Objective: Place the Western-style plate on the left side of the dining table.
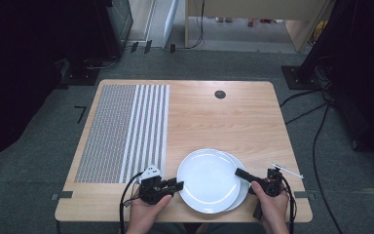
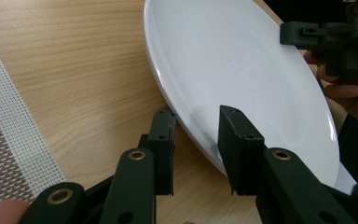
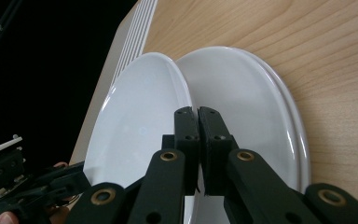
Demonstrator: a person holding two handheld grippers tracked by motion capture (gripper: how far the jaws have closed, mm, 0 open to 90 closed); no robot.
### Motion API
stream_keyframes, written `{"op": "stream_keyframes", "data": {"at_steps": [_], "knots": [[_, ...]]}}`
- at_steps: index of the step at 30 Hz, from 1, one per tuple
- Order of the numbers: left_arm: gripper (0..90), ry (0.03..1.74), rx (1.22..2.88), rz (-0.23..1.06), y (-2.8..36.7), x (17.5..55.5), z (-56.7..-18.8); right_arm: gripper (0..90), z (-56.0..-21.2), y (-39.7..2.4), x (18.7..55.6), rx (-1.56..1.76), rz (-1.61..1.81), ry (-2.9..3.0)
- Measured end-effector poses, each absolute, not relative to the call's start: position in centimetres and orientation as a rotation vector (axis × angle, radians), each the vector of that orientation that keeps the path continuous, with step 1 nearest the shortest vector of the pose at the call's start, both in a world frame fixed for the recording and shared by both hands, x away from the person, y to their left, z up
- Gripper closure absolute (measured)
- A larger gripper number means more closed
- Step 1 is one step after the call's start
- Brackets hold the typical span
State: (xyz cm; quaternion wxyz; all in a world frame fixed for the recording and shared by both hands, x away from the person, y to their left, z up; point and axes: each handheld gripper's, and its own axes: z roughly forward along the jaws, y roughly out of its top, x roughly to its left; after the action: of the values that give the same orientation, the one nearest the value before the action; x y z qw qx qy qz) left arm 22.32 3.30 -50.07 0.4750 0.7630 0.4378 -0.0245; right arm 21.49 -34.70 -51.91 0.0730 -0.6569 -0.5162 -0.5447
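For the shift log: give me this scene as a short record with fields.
surface: wooden table
mat: striped woven placemat, table's left side
top plate: white plate, lifted off the stack
stack: white plates beneath, near front edge
left gripper: open, jaws astride top plate's rim
right gripper: shut on top plate's rim
other: thin white stick, right of plates

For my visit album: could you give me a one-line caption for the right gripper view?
The right gripper, jaws pinched on the rim of the top plate, tilts it off the plates beneath.
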Motion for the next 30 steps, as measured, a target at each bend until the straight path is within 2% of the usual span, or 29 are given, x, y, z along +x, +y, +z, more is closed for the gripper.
{"op": "stream_keyframes", "data": {"at_steps": [30], "knots": [[69.2, 1.099, 1.857, -0.066, 3.06, 22.40, -49.74, 88.0, -51.86, -34.80, 21.37, -1.991, -1.636, -1.503]]}}
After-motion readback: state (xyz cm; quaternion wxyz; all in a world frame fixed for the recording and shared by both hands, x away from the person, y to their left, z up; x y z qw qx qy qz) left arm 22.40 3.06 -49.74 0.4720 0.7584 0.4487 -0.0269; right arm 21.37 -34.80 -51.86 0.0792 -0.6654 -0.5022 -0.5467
